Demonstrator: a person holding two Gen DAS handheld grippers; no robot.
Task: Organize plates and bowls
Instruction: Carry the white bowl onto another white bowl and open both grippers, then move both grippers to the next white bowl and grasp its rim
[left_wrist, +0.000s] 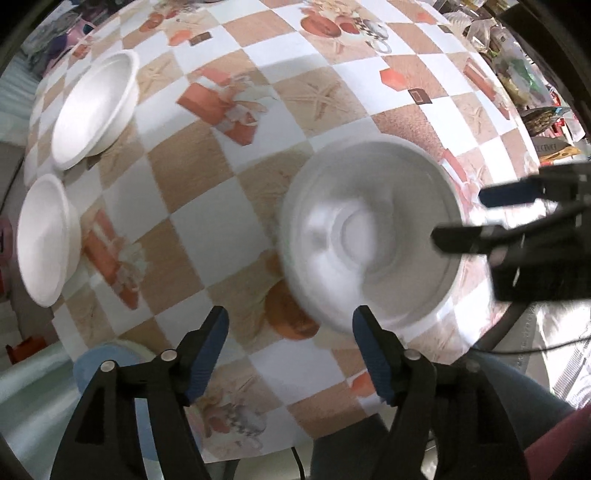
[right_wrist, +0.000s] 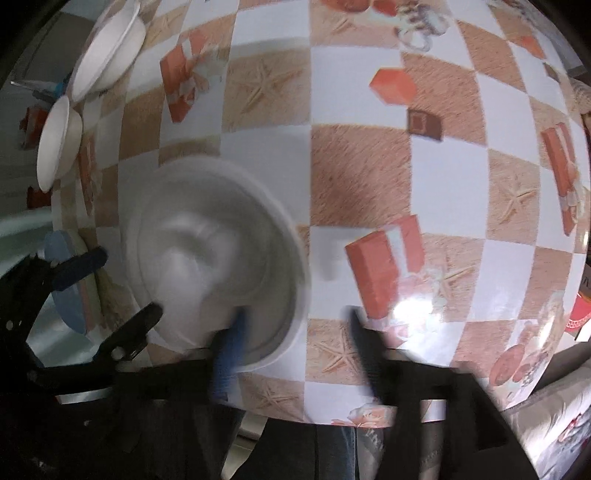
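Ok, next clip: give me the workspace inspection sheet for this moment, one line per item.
Surface: table under a checkered printed cloth.
Job's things: blurred white plates near the front edge; two white bowls far left.
Clutter: blue round object at the table edge.
Grippers: left tool open, empty; right tool open, empty.
Cables: thin black cable at right.
Surroundings: packaged goods beyond the table.

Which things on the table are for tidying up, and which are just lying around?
For the job:
big white bowl
two smaller white bowls at the far left
blue plate at the table edge

Just lying about:
bags and packets beyond the table
checked tablecloth
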